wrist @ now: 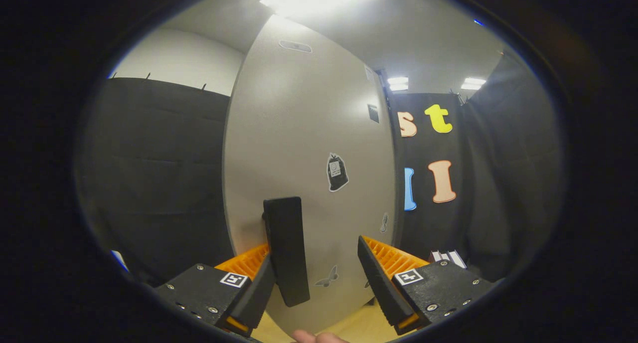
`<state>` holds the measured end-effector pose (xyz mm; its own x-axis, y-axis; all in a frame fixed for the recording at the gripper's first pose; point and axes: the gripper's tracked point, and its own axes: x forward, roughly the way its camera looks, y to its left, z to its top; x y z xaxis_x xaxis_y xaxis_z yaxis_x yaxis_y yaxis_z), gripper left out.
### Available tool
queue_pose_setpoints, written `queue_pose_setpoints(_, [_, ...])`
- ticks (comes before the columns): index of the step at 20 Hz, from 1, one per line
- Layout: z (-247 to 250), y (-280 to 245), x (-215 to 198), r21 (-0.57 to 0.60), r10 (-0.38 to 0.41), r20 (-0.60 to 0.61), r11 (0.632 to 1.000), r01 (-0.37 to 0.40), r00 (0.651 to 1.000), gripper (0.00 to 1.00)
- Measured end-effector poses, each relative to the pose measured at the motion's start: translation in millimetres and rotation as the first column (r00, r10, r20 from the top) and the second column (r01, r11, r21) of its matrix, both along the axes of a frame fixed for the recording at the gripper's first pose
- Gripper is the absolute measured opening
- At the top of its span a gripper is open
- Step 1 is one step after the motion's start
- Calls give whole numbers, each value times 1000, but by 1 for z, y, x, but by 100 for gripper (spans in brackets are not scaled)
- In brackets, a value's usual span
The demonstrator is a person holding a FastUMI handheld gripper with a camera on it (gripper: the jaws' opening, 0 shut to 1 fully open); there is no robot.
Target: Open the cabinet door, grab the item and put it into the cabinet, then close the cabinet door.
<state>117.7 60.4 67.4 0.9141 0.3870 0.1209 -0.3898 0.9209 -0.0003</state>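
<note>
Gripper faces a grey cabinet door at close range. Fingers are spread wide. The black bar handle stands upright on the door, in the gap between the fingers. It sits right against the left finger, and contact looks likely there. The right finger is well apart from the handle, so nothing is pinched.

Door surface: matte grey, door appears closed or nearly so; cannot tell for certain.

Stickers on the door:
- a dark bag-shaped sticker with a white outline and a small pale label, above and right of the handle. Its writing is too small to read.
- a small dark square sticker higher up near the door's right edge, unreadable.
- a grey butterfly decal low down, between the fingers.

Each finger base carries a small black-and-white square marker.

A fingertip of a person's hand shows below the fingers. The surface under the door is pale wood.

The item to be stored cannot be made out.
</note>
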Motion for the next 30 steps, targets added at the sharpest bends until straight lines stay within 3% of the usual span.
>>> queue_pose_setpoints(22, [3,93,44,0,30,14,1000,-30,999,95])
queue_pose_setpoints(26, [-31,115,54,-3,56,-81,998,-57,995,95])
queue_pose_setpoints(30, [-31,133,71,-21,51,-77,998,-53,996,95])
